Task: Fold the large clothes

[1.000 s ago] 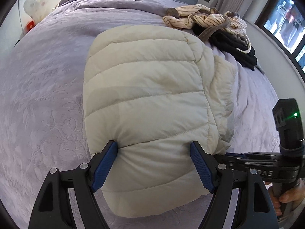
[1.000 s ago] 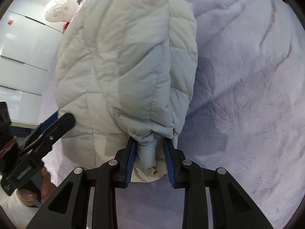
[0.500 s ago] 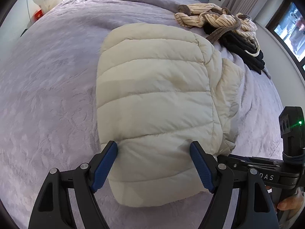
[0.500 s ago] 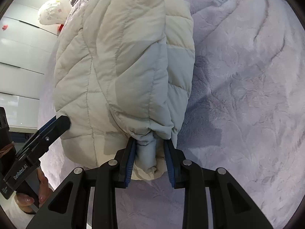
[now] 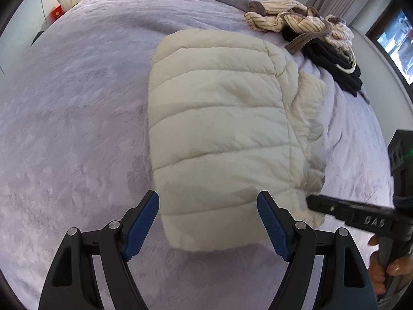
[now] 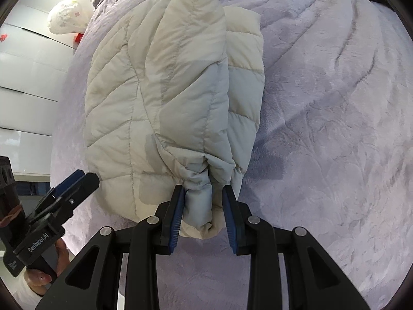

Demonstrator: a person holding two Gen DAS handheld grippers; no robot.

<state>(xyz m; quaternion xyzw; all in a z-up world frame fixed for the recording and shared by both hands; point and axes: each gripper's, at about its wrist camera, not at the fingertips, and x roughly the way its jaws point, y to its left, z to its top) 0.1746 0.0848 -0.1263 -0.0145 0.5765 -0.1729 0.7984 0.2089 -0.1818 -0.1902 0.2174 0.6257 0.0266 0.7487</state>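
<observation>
Folded cream puffer jacket (image 5: pixel 219 129) on a lilac bedspread (image 5: pixel 77 116), a gripper at each near corner.

From the left: the left gripper (image 5: pixel 208 226) stands wide, its blue pads (image 5: pixel 140 226) either side of the jacket's near edge without pressing it. Further right, the right gripper (image 6: pixel 204 215) is narrow, with a bunched fold of the jacket's corner between its jaws: the left pad touches it, the right pad shows a gap. Striped clothes (image 5: pixel 296 23) lie beyond.
</observation>
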